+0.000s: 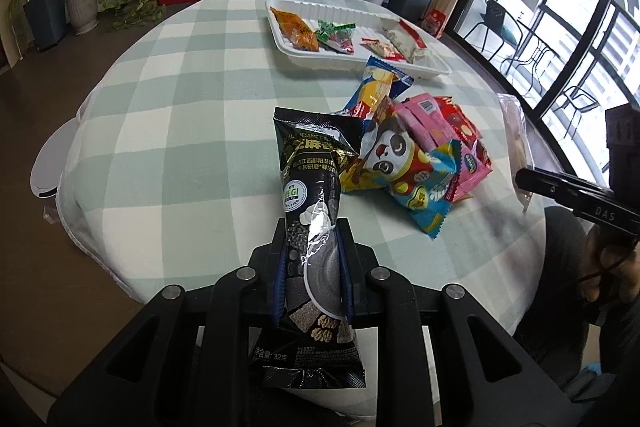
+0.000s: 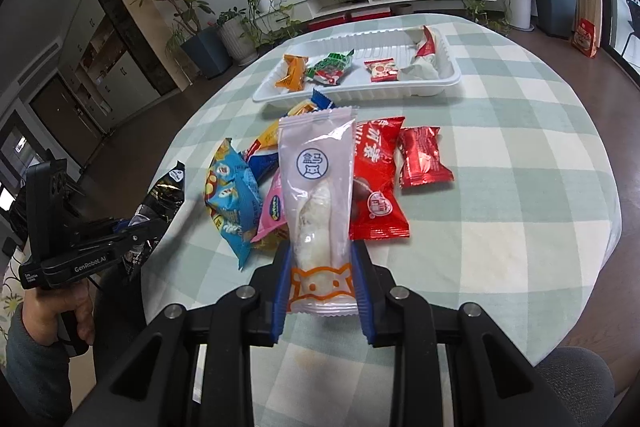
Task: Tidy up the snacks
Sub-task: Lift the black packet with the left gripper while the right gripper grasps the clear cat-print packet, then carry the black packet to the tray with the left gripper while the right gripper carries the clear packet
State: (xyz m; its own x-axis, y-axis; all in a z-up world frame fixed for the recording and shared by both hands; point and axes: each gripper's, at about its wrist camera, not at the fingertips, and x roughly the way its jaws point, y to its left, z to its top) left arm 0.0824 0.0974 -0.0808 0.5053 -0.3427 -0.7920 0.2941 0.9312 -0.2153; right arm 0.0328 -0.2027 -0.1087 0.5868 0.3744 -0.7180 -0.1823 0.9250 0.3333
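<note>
Each claw is clamped on one snack low on its wrapper, so the long end sticks out ahead, probably to lay it into the tray point(image 2: 448, 77): the left claw point(image 1: 312, 267) on a black packet point(image 1: 310, 187), the right claw point(image 2: 322, 281) on a clear pack point(image 2: 316, 195). Both are held above the pile point(image 2: 304, 183) of loose snacks on the tabletop point(image 2: 500, 187); the tray beyond holds four snacks side by side.

Readable print on two packets and both handheld tools

On black sesame packet point(image 1: 316, 227): round badge with "GI", "32" plus Chinese characters near bottom edge, gold Chinese characters higher up, too distorted to read. On side of left tongs point(image 2: 144, 231): "GenRobot.AI" in white, smaller lines beside it illegible. On arm of right tongs point(image 1: 528, 179): "DAS". On pink packet point(image 1: 432, 115): barcode, digits unreadable. On red packet point(image 2: 376, 183): large white Chinese characters, not legible.
</note>
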